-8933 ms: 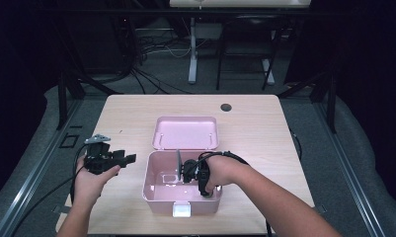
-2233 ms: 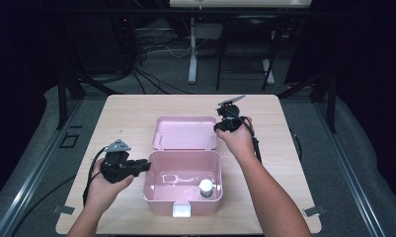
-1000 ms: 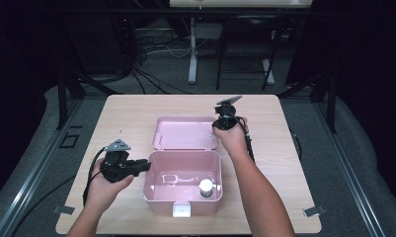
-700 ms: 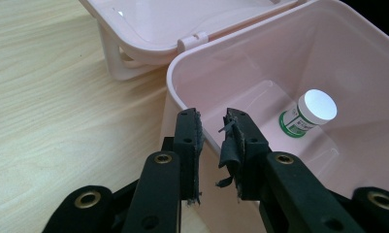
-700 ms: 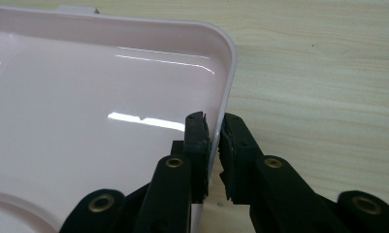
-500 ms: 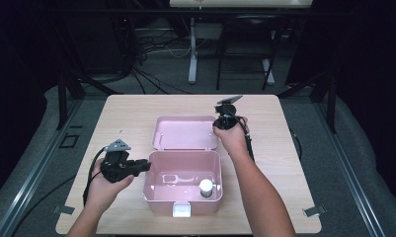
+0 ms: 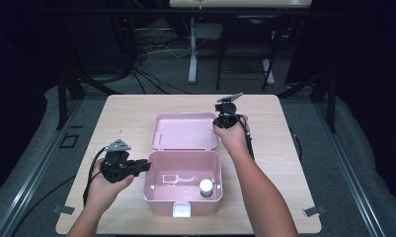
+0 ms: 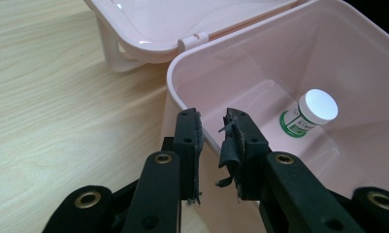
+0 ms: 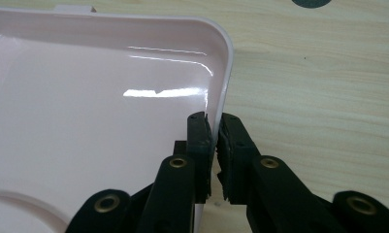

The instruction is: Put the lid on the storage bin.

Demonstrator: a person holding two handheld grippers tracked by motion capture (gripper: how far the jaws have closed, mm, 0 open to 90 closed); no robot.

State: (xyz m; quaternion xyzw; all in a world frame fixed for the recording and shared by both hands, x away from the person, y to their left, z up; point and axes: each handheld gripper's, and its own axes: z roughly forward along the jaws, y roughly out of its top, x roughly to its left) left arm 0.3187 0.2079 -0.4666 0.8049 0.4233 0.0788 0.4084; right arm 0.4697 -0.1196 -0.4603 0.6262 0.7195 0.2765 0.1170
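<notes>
A pink plastic box (image 7: 185,205) stands open mid-table, its lid (image 7: 185,131) lying flat behind it. Inside stands a small white-capped bottle (image 7: 206,186) with a green label (image 8: 311,111). My left gripper (image 7: 147,165) straddles the box's left wall (image 8: 279,48), jaws (image 8: 212,126) shut on the rim. My right gripper (image 7: 220,124) is at the lid's right edge. Its jaws (image 9: 215,128) have just been closing and now pinch the lid's rim (image 9: 85,97).
Bare light wood tabletop (image 7: 294,163) surrounds the box. A white latch (image 7: 181,211) sits on the box's front wall. A dark round spot (image 9: 312,2) marks the table beyond the lid. Black cables trail from both grippers. The floor around is dark.
Since the oldest frame my right gripper left the box's inside, where the bottle now stands, and went to the lid's right edge. My left gripper moved onto the box's left wall.
</notes>
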